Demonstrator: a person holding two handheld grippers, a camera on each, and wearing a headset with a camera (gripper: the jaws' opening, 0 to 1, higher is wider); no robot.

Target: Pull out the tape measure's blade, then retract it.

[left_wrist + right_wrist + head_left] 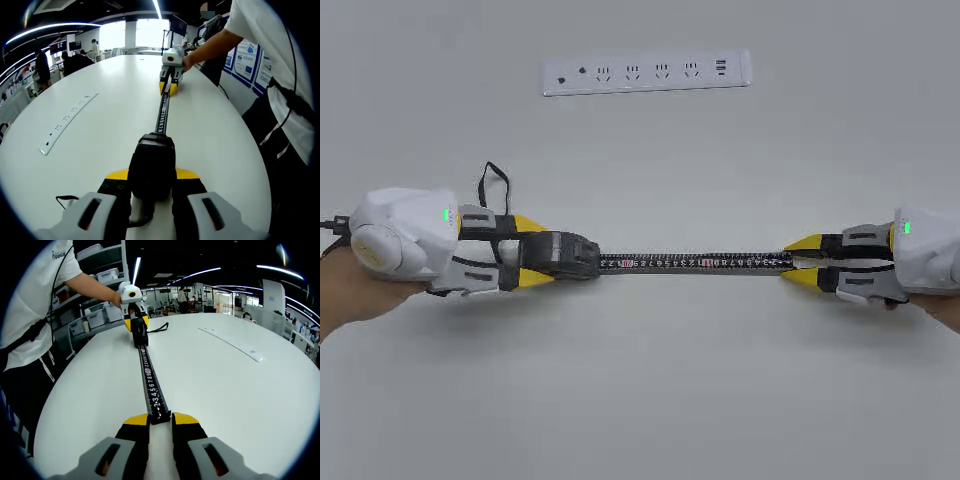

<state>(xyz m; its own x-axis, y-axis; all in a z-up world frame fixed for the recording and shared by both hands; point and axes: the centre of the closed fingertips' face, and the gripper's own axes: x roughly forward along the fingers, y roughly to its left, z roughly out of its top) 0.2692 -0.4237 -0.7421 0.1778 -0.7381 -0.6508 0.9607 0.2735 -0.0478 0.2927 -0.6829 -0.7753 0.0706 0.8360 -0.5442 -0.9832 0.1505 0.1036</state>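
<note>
While left gripper clamps the black case, right gripper pinches the extended blade.

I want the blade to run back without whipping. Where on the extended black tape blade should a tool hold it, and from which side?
Probably at the free end of the black numbered tape blade, coming end-on from the side away from the black tape measure case. The blade lies straight and flat, so jaws close across its narrow width, as the right tool does.
</note>
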